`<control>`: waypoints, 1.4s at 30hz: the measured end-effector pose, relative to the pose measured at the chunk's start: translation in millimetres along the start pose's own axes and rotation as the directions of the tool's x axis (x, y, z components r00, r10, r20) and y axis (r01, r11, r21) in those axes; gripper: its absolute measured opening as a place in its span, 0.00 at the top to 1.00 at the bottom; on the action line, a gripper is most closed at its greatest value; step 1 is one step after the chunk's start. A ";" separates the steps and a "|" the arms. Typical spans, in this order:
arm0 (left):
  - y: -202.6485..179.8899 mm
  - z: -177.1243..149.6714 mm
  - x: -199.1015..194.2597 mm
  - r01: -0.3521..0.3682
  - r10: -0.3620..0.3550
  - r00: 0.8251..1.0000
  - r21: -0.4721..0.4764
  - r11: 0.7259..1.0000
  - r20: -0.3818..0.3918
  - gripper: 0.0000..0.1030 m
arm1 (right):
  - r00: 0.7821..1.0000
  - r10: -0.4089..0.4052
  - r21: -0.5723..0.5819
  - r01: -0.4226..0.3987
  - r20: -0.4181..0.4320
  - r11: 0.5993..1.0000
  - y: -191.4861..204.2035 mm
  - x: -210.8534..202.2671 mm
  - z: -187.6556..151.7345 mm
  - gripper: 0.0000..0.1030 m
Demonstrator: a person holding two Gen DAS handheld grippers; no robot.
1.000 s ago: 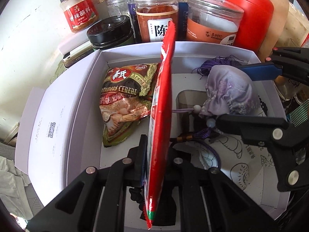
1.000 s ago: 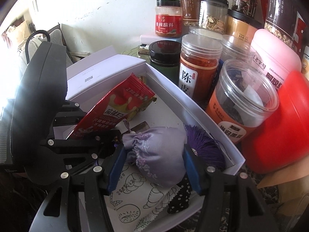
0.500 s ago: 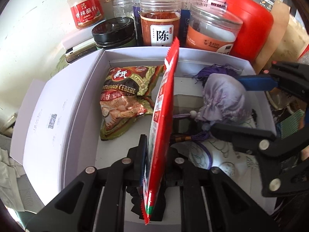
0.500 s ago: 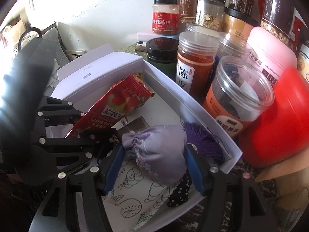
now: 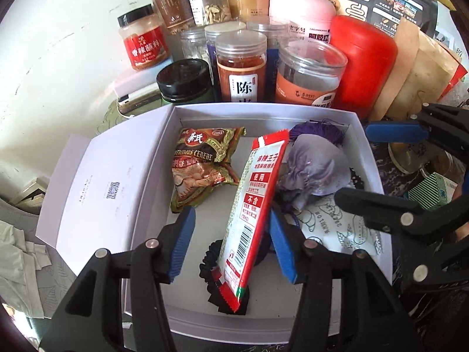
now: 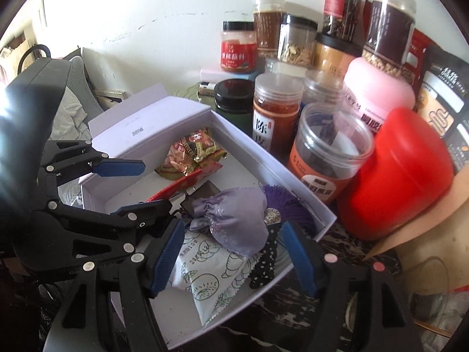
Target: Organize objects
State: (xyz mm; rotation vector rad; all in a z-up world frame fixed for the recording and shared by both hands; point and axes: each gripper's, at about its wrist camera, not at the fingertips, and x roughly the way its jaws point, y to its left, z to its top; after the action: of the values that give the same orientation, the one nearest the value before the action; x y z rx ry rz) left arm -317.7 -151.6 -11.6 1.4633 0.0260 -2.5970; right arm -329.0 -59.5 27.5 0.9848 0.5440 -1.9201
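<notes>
A white box (image 5: 155,158) (image 6: 299,202) holds the objects. My left gripper (image 5: 231,243) is open; the red snack packet (image 5: 252,214) leans between its jaws, free of the left pad, resting on a black scrunchie (image 5: 209,259). A cereal packet (image 5: 202,167) (image 6: 190,152) lies at the box's back left. My right gripper (image 6: 234,258) is open around the lilac pouch (image 6: 234,217) (image 5: 313,173), which rests in the box on a white printed packet (image 6: 205,275) beside its purple tassel (image 6: 284,202). A dotted black clip (image 6: 263,261) lies next to the pouch.
Several jars crowd behind the box: a black-lidded one (image 5: 184,82), an orange-filled one (image 5: 241,64), a clear one (image 5: 307,73). A red canister (image 5: 363,61) (image 6: 401,170) and brown bags (image 5: 410,67) stand right. The box lid (image 5: 96,187) lies open left.
Both grippers have opened: the left let go of the red packet, which now leans rightward, and the right let go of the lilac pouch. Both grippers have drawn back.
</notes>
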 end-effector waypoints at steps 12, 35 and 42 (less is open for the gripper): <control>8.1 10.6 -39.8 -0.050 0.052 0.997 -0.025 0.998 0.052 0.46 | 0.997 -0.046 -0.002 0.046 0.058 0.999 7.4 -46.9 0.4 0.32; 4.9 -26.5 -152.2 -0.121 0.137 0.980 -0.113 0.986 0.146 0.28 | 0.966 -0.137 0.000 0.141 0.219 0.990 47.4 -145.4 -26.9 0.28; -8.8 -50.5 -177.2 -0.126 0.144 0.977 -0.116 0.985 0.160 0.26 | 0.951 -0.198 0.009 0.201 0.239 0.979 61.4 -171.2 -49.6 0.28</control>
State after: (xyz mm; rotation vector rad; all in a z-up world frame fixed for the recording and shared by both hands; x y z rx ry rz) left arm -186.1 -115.0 112.4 1.1655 0.0408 -2.5565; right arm -205.1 30.6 137.4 0.6950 0.5331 -2.1746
